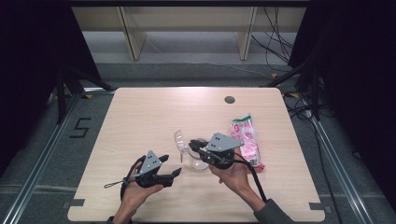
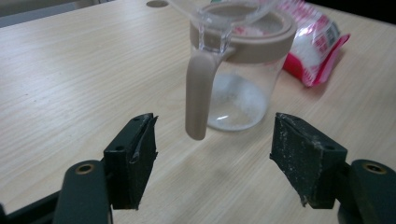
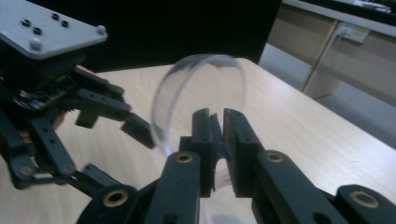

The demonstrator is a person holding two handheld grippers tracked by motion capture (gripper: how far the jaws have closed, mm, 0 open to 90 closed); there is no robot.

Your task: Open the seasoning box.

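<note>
The jar (image 2: 243, 88) has its lid (image 3: 196, 93) flipped up, pinched by the right gripper (image 3: 215, 140), while the left gripper (image 2: 212, 154) waits wide open, and the bag (image 1: 247, 140) lies untouched.

Lit evenly from above, leaving dark, murky surroundings around the pale table (image 1: 140, 116). Blurring softly in both gripper views, showing faint shadows only.
</note>
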